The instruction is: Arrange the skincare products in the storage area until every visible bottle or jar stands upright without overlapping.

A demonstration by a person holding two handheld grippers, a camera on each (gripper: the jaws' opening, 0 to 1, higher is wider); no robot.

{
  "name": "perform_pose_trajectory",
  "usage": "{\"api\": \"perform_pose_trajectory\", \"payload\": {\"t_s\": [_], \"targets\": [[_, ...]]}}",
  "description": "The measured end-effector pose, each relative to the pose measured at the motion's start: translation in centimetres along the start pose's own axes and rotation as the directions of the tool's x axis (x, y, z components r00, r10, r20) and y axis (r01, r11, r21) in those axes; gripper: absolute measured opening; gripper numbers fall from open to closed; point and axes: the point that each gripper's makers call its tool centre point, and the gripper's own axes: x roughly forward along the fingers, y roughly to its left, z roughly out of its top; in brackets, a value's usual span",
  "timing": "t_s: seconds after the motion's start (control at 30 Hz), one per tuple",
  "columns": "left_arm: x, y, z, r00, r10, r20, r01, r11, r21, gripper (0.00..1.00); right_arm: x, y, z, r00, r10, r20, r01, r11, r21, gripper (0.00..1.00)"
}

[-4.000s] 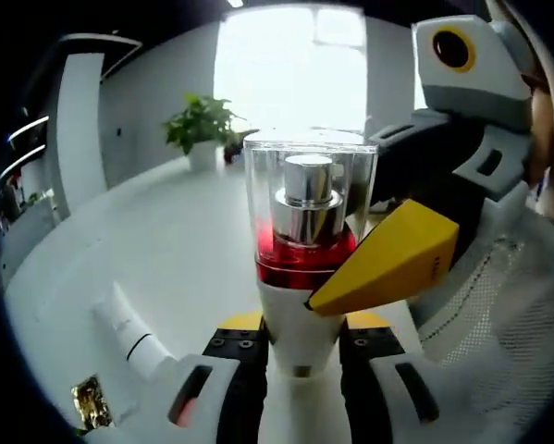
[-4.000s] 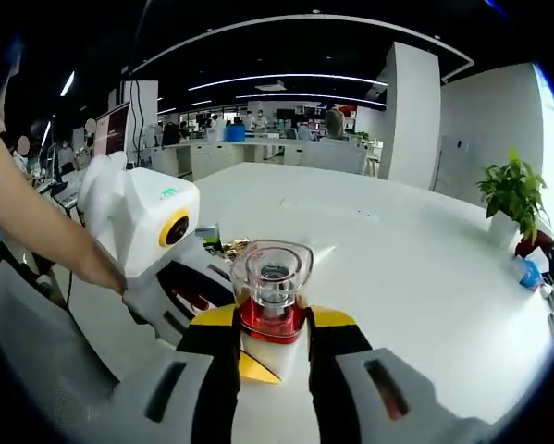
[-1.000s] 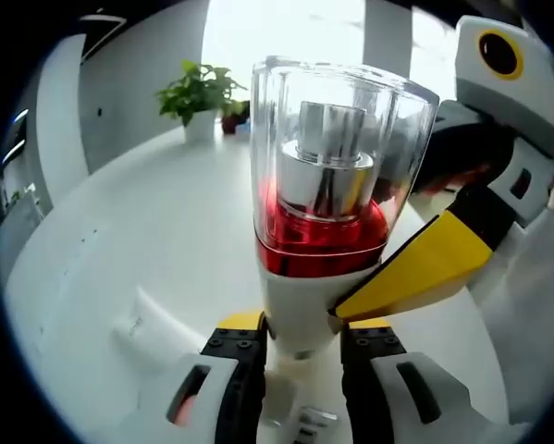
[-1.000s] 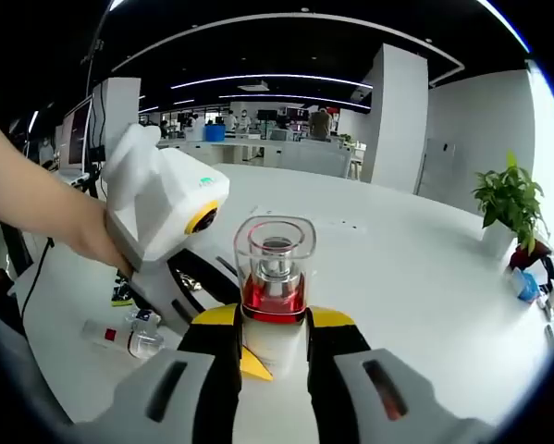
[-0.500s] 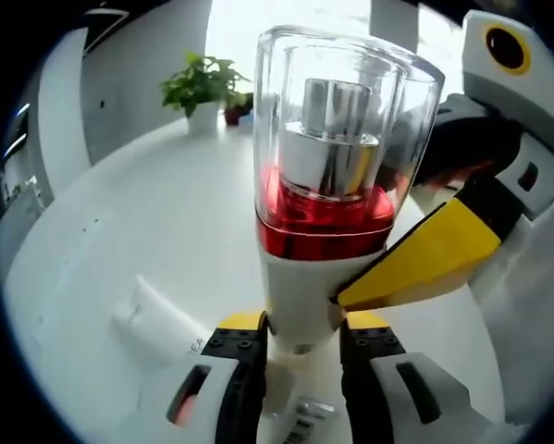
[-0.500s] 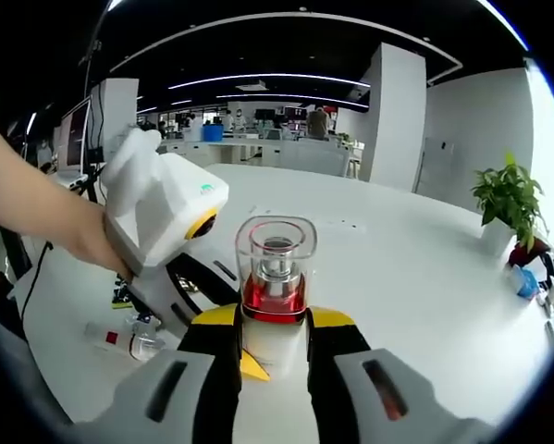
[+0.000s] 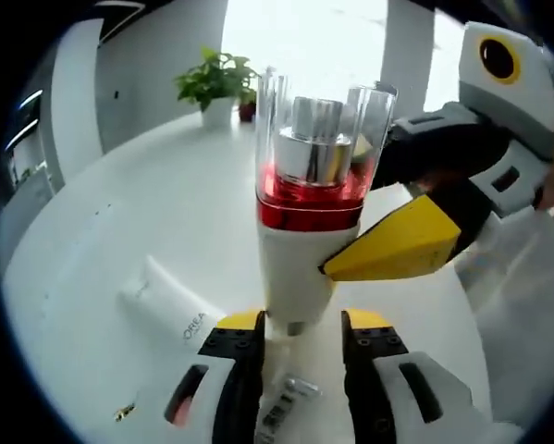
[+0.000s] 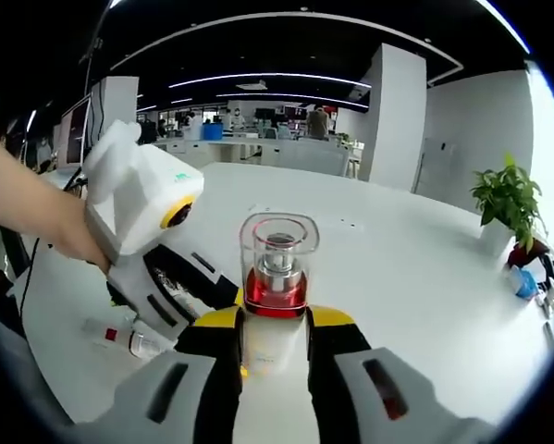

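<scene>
The pump bottle (image 7: 309, 222), white below, red in the middle and topped by a clear cap, stands upright above the white table (image 7: 119, 222). The right tool (image 8: 273, 347) pinches its white body between both jaws, seen from the left gripper view as a yellow tip pressing the bottle's side. The left tool (image 7: 300, 333) sits at the bottle's base, jaws flanking it; whether they press it I cannot tell. A white tube (image 7: 170, 310) lies flat on the table just beside the left tool.
</scene>
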Motion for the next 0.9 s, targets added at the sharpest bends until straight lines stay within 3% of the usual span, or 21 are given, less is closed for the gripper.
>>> {"api": "perform_pose_trajectory", "payload": {"t_s": [0.17,0.5,0.63,0.9], "targets": [[-1.2,-0.6,-1.1,0.999,0.033,0.003,-0.033,0.999,-0.040,0.33,-0.6,0.1,-0.8,1.000,0.007,-0.018,-0.007,1.000,0.016,0.29],[-3.5,-1.2,-1.6,0.992,0.117,0.044,-0.110,0.985,-0.130,0.40,-2.2,1.1,-2.1,0.999,0.044,-0.028,-0.043,0.999,0.020,0.36],[-4.7,-1.5,-1.7,0.984,0.168,0.059,-0.155,0.971,-0.181,0.45,-2.9,1.6,-2.5,0.997,0.066,-0.030,-0.065,0.998,0.015,0.36],[-6.9,-3.3,-3.1,0.970,0.235,0.065,-0.211,0.942,-0.260,0.58,-4.5,2.7,-3.3,0.991,0.129,-0.033,-0.128,0.992,0.014,0.45]]}}
